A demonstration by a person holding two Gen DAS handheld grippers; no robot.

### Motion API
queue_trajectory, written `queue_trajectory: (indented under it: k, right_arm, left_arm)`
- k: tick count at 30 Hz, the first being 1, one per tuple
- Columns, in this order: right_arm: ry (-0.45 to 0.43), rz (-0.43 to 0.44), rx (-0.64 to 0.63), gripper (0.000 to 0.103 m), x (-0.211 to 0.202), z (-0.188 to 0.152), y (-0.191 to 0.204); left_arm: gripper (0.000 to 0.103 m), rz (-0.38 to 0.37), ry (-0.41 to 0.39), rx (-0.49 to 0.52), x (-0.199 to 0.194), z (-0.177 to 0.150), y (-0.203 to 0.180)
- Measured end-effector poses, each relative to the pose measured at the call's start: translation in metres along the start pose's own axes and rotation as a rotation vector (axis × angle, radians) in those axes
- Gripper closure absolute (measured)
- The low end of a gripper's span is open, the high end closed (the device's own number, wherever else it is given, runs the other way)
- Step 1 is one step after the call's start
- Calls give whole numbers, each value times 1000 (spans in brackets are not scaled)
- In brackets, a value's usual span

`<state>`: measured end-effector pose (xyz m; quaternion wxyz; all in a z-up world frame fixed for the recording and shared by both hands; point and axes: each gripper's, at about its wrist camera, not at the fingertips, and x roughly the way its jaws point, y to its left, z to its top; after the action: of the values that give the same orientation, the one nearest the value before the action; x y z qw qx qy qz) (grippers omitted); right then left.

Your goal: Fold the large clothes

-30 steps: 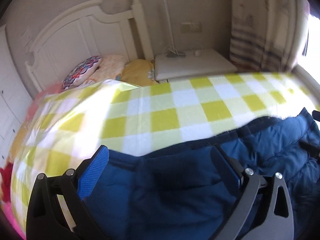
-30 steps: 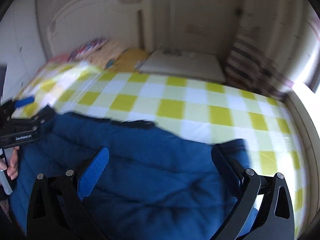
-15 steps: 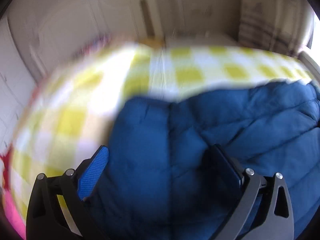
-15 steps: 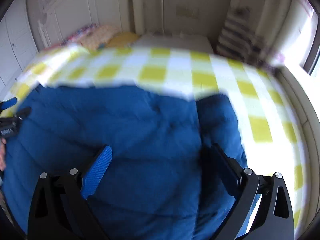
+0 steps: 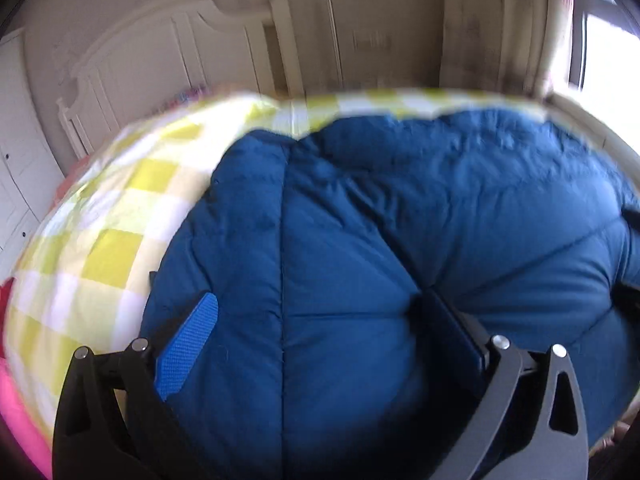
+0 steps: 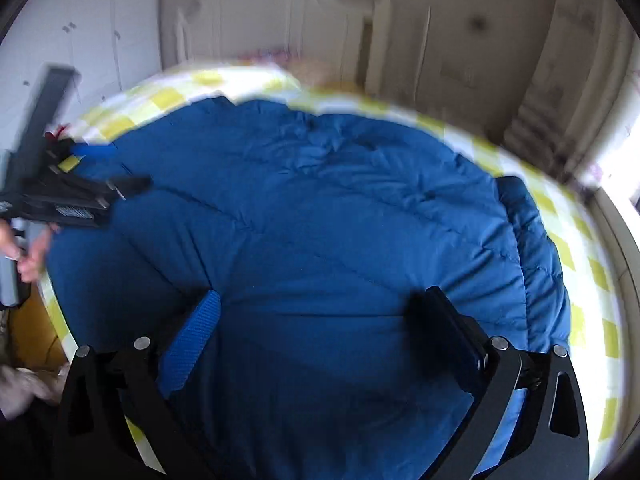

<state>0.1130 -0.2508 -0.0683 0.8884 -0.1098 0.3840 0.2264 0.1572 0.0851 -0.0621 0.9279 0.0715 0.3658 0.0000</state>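
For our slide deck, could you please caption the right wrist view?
Open right gripper over a blue quilted jacket spread on a yellow-checked bed, left gripper at its far edge.

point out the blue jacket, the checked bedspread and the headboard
blue jacket [image 6: 320, 208], right wrist view, on the quilted middle panel
checked bedspread [image 5: 104, 264], left wrist view, on a yellow square left of the jacket
headboard [image 5: 160, 52], left wrist view, on the white panel under its arched top

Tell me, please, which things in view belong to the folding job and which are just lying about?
Belongs to the job:
blue quilted coat
left gripper
right gripper
yellow checked bedcover, the folding surface

Just lying about:
white headboard
curtain
pink cloth
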Motion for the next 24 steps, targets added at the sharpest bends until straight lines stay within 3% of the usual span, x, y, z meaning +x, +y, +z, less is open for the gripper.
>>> queue_trajectory:
  k: [4,6,8,11,14,16,19,24]
  right_arm:
    - [-4,-97,87,7,-30,-15,-33]
    - [-28,-127,206,7,-53,-38,-63]
    - [-61,-110,349,7,-77,-64,-90]
    - [-112,-7,612,7,-109,-118,-122]
    - [-117,94,717,11,-117,-148,-124]
    - [-87,174,730,11,-112,-155,-114]
    - [-50,230,726,11,-95,-153,-100]
    - [-65,179,760,9,-57,-116,-105]
  left_arm:
    - [2,20,22,23,3,3,-3]
    - [2,14,14,16,3,2,-3]
    - [2,18,7,16,4,1,-4]
    - [2,26,2,19,8,-1,-4]
    - [2,29,-6,17,7,-2,-3]
    - [2,30,-10,18,7,-3,-4]
    - [2,27,-11,16,6,-3,-4]
    - [2,23,-15,14,5,-4,-4]
